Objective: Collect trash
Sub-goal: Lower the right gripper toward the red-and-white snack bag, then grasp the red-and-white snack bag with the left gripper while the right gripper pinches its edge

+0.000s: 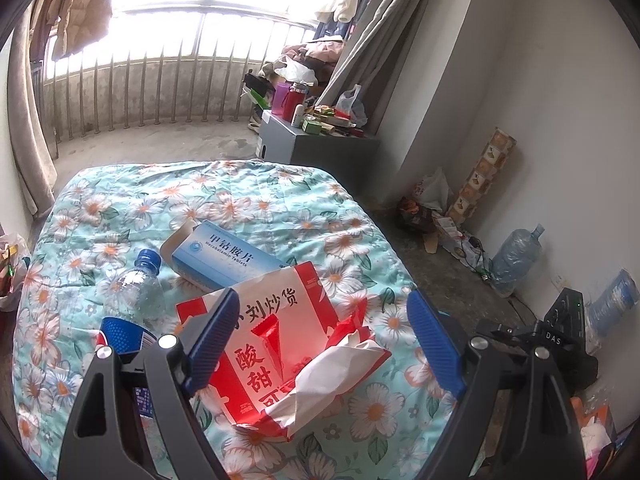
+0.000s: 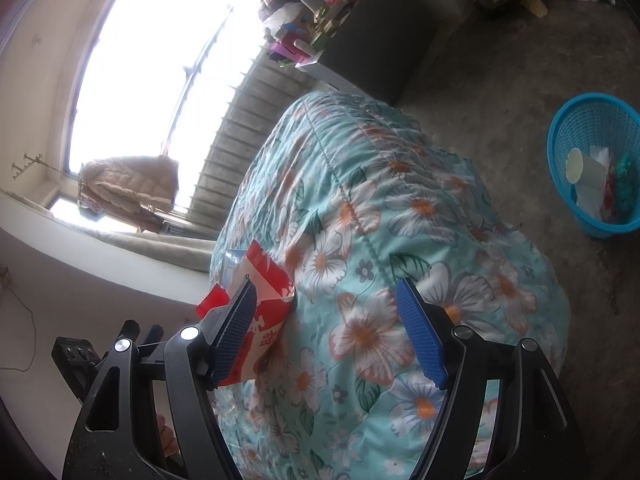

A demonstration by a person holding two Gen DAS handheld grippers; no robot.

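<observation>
Leftmost on the floral turquoise quilt (image 1: 120, 208): one clear plastic bottle with a blue cap and blue label (image 1: 132, 300), lying on its side. Next, one pale blue cardboard medicine box (image 1: 224, 256), end flap open, lying flat. Next, one red-and-white paper snack bag printed with Chinese characters (image 1: 280, 340), mouth open, with crumpled white paper (image 1: 324, 376) in it. The left gripper (image 1: 320, 344) hangs just above this bag, its blue-padded jaws spread wide to either side of it and holding nothing. In the right wrist view, the right gripper (image 2: 324, 328) is tilted beside the quilt's edge, jaws likewise wide and holding nothing; the same bag shows behind its left finger. Rightmost, on the concrete floor (image 2: 480, 80): one blue plastic mesh basket (image 2: 576, 120), containing one paper cup (image 2: 580, 168) and some scraps.
</observation>
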